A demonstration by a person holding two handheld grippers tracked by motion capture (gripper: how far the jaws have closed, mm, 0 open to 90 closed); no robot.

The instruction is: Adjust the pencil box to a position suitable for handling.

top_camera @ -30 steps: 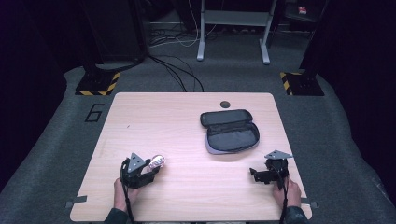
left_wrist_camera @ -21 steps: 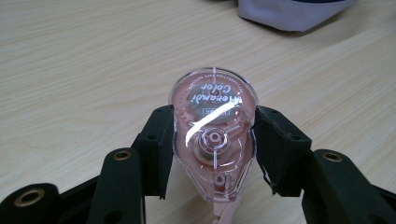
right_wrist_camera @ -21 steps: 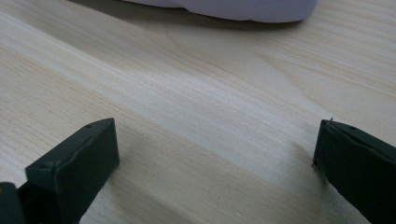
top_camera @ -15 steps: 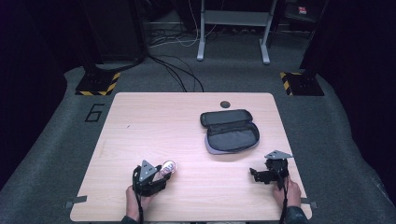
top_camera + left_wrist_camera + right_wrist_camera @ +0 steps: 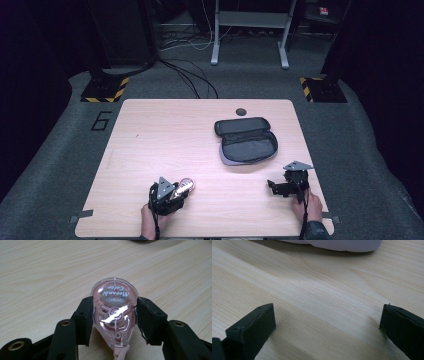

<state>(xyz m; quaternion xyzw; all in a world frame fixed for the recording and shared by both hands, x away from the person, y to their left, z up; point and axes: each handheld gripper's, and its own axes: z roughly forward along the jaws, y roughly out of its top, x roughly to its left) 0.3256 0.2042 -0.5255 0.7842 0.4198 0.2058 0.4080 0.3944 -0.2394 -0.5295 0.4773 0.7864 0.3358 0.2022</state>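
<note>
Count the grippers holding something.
1. The left gripper, near the table's front edge, clamps a pink correction tape. The right gripper is open with nothing between its jaws.

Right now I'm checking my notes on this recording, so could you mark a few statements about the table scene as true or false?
1. The left hand-held gripper is shut on the clear pink correction tape dispenser. True.
2. The right hand-held gripper holds a pen. False: its jaws stand open over bare wood.
3. The dark zip-up fabric pencil case lies open on the light wooden table. True.
4. The dispenser sits inside the case. False: it is apart from it, near the table's front edge.
5. A small dark round disc lies beyond the case. True.
</note>
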